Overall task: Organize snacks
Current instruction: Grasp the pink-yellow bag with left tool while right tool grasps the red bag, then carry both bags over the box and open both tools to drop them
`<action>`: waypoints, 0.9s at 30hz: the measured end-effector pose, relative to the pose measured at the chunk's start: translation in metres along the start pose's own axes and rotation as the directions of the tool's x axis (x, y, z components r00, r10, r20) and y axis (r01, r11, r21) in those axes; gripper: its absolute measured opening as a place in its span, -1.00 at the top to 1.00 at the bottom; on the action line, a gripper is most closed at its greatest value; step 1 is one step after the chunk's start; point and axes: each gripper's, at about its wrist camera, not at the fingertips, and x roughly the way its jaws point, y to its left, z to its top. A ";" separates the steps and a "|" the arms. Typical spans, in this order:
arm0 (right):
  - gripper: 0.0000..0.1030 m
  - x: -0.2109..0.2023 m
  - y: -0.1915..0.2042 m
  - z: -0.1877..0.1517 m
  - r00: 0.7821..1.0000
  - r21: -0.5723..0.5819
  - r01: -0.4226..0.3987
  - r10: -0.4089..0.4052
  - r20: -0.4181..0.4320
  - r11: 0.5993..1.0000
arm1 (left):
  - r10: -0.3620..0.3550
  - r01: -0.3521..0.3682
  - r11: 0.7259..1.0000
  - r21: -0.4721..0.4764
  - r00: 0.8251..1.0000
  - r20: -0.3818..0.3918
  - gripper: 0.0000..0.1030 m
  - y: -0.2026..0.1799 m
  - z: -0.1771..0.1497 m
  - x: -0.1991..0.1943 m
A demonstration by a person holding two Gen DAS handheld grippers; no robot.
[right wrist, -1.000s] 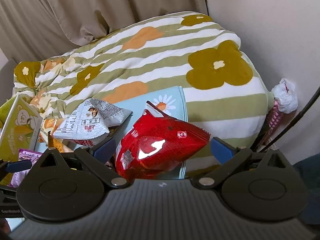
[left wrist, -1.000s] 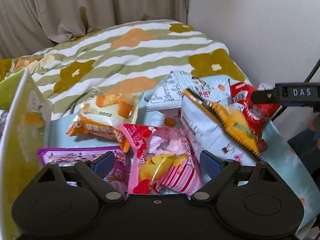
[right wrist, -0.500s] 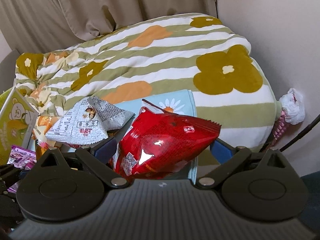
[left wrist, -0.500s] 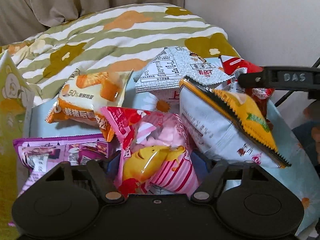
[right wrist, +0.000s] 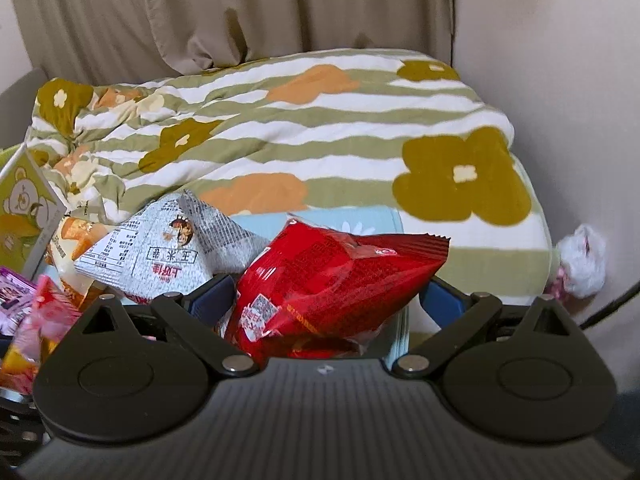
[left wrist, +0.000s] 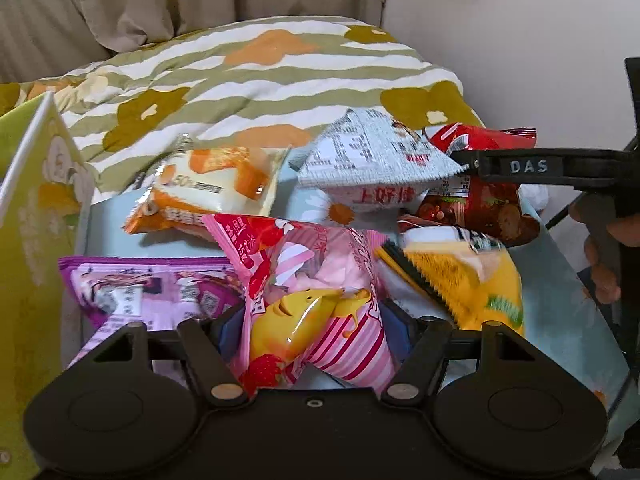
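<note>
Beige curtains hang behind a bed covered by a green-and-white striped quilt with orange and olive flowers, and a pale wall closes the right side. On the bed lies a light blue daisy-print cloth that carries a heap of snack packets.

Between the blue pads of the left gripper sits a pink striped candy bag with a yellow figure and strawberries, pinched at its lower half; the jaws stand narrow around it. Beside it toward the cloth's left edge lies a purple flat packet, and past that an upright green box printed with a bear. Behind the pink bag rests an orange-and-white snack pouch, and to its right a yellow bag with a black serrated seam.

The right gripper clamps a shiny red foil bag near the cloth's far right corner, its jaws partly closed on the bag's lower end. Just left of it, touching, sits a grey-white pyramid-shaped packet with printed text.
</note>
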 end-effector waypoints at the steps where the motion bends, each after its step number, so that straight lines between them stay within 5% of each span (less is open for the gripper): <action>1: -1.00 0.002 0.001 0.001 1.000 -0.015 0.001 -0.001 0.004 1.000 | 0.002 -0.002 1.000 -0.005 1.000 0.001 -0.41 0.002 0.000 -0.002; 7: -0.98 0.017 0.009 0.006 0.998 -0.058 -0.049 0.048 -0.031 0.997 | 0.011 -0.011 1.000 -0.017 1.000 0.008 -0.41 0.005 -0.002 -0.006; 10: -0.65 0.019 0.012 0.007 0.996 -0.065 -0.086 0.083 -0.045 0.994 | 0.015 -0.014 1.000 -0.025 1.000 0.015 -0.41 0.006 -0.004 -0.010; 13: -0.59 0.018 0.014 0.008 0.995 -0.067 -0.088 0.085 -0.053 0.994 | 0.017 -0.016 0.999 -0.033 1.000 0.024 -0.41 0.008 -0.006 -0.014; 27: -0.57 -0.037 0.018 0.012 0.998 -0.071 -0.059 0.061 0.022 0.996 | 0.013 -0.006 0.999 -0.049 0.991 0.131 -0.41 0.017 -0.007 -0.063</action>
